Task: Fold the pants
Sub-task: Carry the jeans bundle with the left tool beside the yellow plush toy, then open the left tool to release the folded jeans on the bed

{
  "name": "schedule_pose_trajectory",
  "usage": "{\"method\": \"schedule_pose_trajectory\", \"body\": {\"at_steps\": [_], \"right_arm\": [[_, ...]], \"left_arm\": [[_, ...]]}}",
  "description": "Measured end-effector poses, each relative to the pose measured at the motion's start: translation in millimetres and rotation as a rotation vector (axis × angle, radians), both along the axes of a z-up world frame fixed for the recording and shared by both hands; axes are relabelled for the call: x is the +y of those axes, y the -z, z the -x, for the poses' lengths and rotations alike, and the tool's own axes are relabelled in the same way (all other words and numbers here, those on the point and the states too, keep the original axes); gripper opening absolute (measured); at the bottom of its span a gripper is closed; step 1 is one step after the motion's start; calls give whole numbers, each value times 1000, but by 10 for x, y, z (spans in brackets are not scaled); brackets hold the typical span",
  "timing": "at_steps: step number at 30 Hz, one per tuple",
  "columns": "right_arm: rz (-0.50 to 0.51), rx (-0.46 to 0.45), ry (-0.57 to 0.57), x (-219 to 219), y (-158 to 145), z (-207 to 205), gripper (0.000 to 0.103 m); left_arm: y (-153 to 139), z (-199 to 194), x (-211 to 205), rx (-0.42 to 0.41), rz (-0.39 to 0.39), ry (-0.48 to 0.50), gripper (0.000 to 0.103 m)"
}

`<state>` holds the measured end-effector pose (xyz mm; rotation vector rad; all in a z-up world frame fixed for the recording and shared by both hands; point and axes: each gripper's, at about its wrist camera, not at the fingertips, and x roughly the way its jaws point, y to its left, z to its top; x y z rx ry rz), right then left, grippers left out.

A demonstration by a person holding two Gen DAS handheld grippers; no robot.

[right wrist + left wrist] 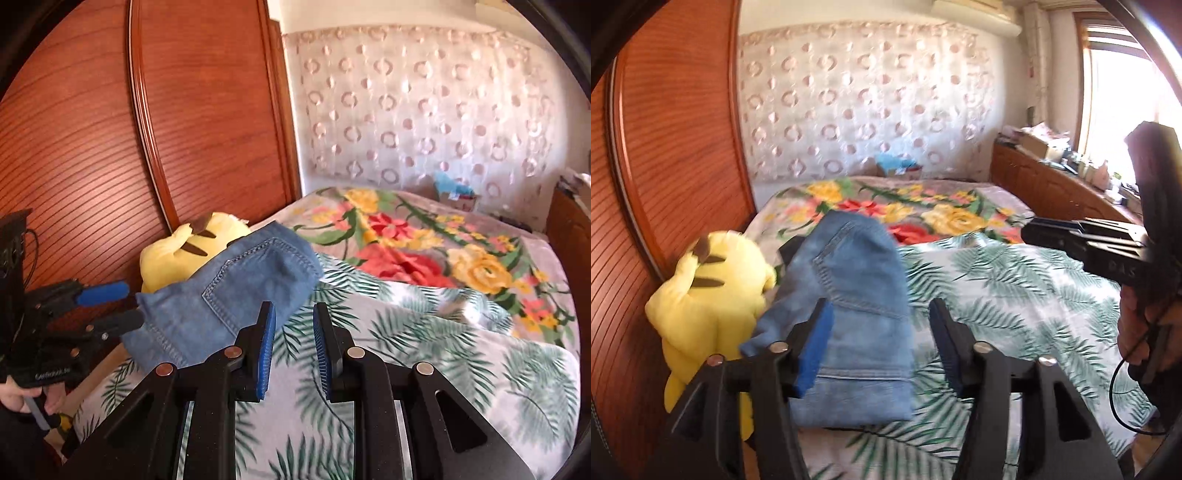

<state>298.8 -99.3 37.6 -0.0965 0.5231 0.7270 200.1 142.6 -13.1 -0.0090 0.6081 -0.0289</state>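
A folded pair of blue jeans (857, 295) (240, 288) lies on the palm-leaf sheet (1015, 295) (406, 350) near the bed's left edge, one end leaning against a yellow plush toy (709, 295) (192, 240). My left gripper (881, 314) (133, 302) hovers over the near end of the jeans with its jaws wide apart; its blue pads do not press the cloth. My right gripper (294, 308) (1028, 230) is to the right of the jeans, above the sheet, its jaws a narrow gap apart with nothing between them.
A ribbed wooden panel (676, 147) (147, 129) rises on the left behind the plush toy. A floral blanket (923, 210) (424, 251) covers the far half of the bed. A cluttered wooden cabinet (1052, 184) lines the right wall under a bright window.
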Motion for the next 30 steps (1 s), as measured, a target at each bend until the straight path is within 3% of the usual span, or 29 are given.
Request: {"method": "schedule_pose_trajectory", "body": {"at_steps": [2, 9, 11, 17, 22, 30], "right_arm": [[-9, -14, 25, -194, -40, 149, 22], [-24, -57, 101, -645, -105, 649, 22], [-32, -61, 118, -757, -129, 779, 25], [-57, -92, 173, -964, -196, 1151, 50], [-66, -138, 234, -1035, -267, 1437, 63], [-83, -185, 346, -1124, -366, 1985, 67]], "left_arm": [[-76, 49, -139, -27, -10, 24, 77], [-266, 200, -546, -77, -23, 88, 88], [-314, 253, -656, -95, -38, 91, 103], [-507, 441, -929, -146, -53, 109, 103], [-653, 590, -1126, -166, -68, 97, 103], [-768, 794, -1395, -192, -75, 80, 103]]}}
